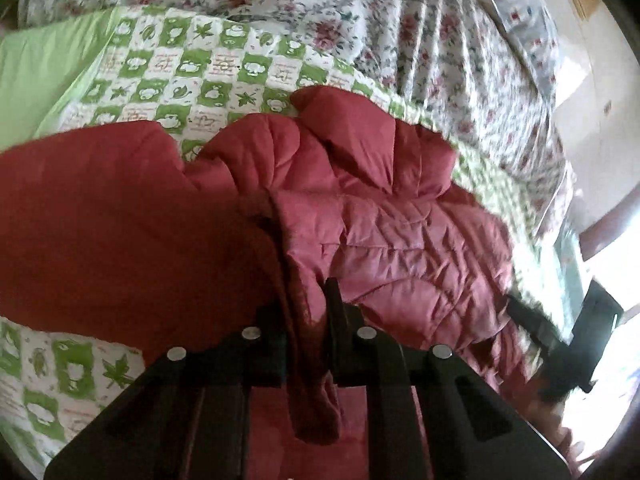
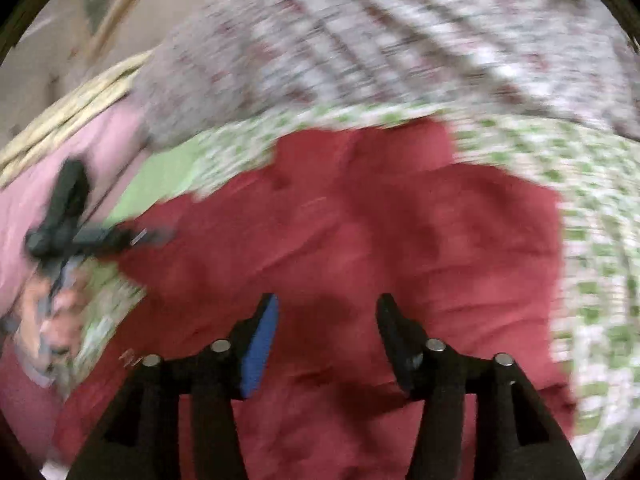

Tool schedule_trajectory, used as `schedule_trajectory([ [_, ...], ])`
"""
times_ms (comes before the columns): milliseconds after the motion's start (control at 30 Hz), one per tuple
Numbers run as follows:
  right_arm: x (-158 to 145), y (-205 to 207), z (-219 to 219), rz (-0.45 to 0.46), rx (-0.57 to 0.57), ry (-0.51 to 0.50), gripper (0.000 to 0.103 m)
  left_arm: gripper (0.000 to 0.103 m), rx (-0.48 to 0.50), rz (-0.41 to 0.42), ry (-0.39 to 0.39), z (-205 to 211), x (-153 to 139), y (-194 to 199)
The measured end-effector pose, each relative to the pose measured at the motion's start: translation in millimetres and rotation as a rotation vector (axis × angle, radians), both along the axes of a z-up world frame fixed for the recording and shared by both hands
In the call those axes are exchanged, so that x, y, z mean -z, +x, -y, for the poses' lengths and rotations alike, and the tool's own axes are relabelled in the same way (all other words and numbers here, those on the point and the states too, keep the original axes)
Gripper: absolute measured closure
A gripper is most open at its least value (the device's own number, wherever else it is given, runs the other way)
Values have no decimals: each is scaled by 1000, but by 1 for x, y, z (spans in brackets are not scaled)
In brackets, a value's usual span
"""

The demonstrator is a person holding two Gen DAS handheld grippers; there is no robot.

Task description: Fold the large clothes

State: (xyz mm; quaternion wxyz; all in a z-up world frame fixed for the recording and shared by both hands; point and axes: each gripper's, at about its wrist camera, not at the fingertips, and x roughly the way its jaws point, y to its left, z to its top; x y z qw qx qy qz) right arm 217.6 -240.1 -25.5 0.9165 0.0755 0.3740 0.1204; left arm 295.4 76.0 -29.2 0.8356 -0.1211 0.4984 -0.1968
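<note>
The dark red quilted puffer jacket (image 1: 360,208) lies crumpled on a green-and-white checked quilt with leaf prints (image 1: 192,64), directly ahead of both claws. To the left of the left gripper (image 1: 306,312) the jacket's fabric is smooth, matte and deep red; ahead and to its right the shell is puffy, stitched into irregular panels with a slight sheen, rising in soft rounded folds. The left gripper's black fingers are clamped on a hanging fold of that jacket, which droops between them. Beyond the jacket a floral bedsheet in red and green on white (image 1: 400,20) stretches away in pleats. In the blurred right wrist view, the right gripper (image 2: 326,312) hovers above the jacket with its fingers spread apart, one bearing a blue pad (image 2: 260,348), nothing between them.
</note>
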Motion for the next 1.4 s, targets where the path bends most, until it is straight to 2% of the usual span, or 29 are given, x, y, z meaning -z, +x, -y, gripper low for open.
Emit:
schedule_trajectory([
  [67, 2, 11, 21, -18, 82, -8, 43, 91, 13, 29, 65, 7, 2, -2],
  [167, 15, 26, 43, -72, 149, -14, 43, 90, 11, 51, 98, 8, 4, -3],
  [333, 36, 36, 43, -129, 157, -22, 43, 70, -55, 70, 158, -2, 4, -7],
  [400, 38, 36, 41, -122, 160, -32, 40, 69, -97, 78, 145, -12, -2, -13],
  [500, 41, 36, 39, -119, 157, -48, 36, 69, -133, 125, 86, -24, -21, -29],
  [567, 42, 36, 37, -118, 154, -62, 33, 69, -98, 154, 46, -17, -31, -37],
  [633, 43, 37, 33, -118, 151, -81, 32, 69, -43, 148, 19, 1, -32, -40],
  [700, 45, 38, 30, -120, 146, -101, 30, 69, 13, 131, 7, 25, -27, -39],
  [800, 45, 38, 29, -123, 141, -109, 30, 69, 38, 90, 93, 57, 0, -30],
  [900, 43, 37, 30, -134, 140, -109, 31, 69, 34, 48, 157, 65, 30, -21],
  [967, 33, 32, 26, -126, 153, -125, 30, 69, 26, 37, 155, 64, 41, -20],
  [1033, 23, 24, 18, -88, 138, -124, 31, 69, 19, 38, 136, 63, 42, -20],
  [1133, 15, 20, -3, -61, 80, -136, 31, 69, 19, 41, 154, 65, 44, -22],
  [1200, 22, 25, -15, -89, 57, -157, 31, 69, 21, 45, 166, 67, 46, -23],
  [1267, 42, 36, -22, -153, 62, -222, 31, 69, 22, 43, 161, 65, 45, -25],
  [1400, 60, 44, -14, -185, 69, -190, 31, 69, 8, 34, 126, 55, 41, -29],
])
